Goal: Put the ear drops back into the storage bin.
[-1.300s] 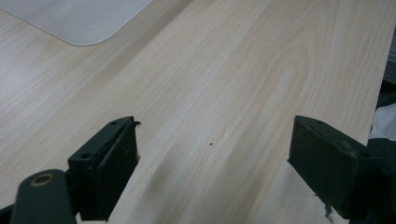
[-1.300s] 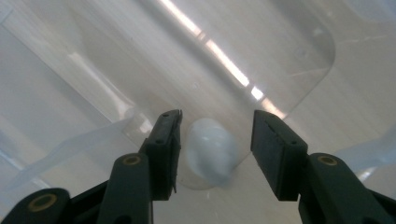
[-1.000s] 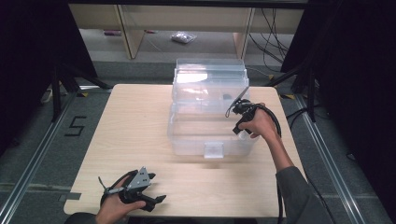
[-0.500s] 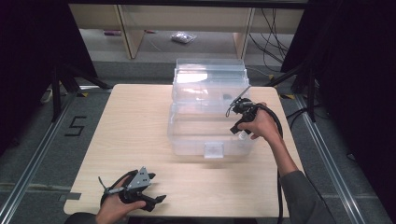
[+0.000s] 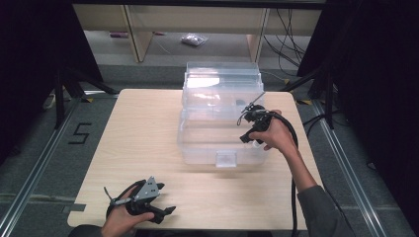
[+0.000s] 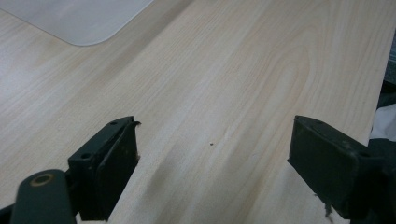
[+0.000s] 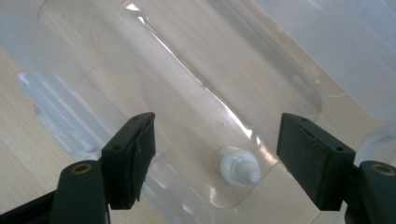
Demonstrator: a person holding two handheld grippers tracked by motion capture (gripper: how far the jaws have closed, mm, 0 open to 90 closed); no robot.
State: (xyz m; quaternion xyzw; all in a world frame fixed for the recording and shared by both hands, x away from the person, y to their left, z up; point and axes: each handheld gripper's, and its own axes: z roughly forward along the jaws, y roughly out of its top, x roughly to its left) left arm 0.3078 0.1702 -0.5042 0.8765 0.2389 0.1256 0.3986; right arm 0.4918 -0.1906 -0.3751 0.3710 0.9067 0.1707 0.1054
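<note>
While both grippers gape, a small bottle (image 7: 237,167) blurs inside the clear bin (image 5: 221,126).

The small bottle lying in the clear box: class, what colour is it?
White. The small bottle shows best in the right gripper view, lying inside the clear box.

Left hand (image 5: 123,219) at the near left, fingers wrapped round the left gripper (image 5: 165,212); gripper lying low and roughly level, jaws pointing toward the person's right; grey three-cornered plate on top, cable looping behind; in the left gripper view its jaws stand wide apart with nothing between them. Right forearm (image 5: 304,173) reaching forward from the lower right, sleeve at the elbow end; right hand (image 5: 274,136) raised, wrist bent, holding the right gripper (image 5: 247,139) tilted downward; cable arcing back over the wrist; in the right gripper view its jaws spread wide, nothing gripped.
</note>
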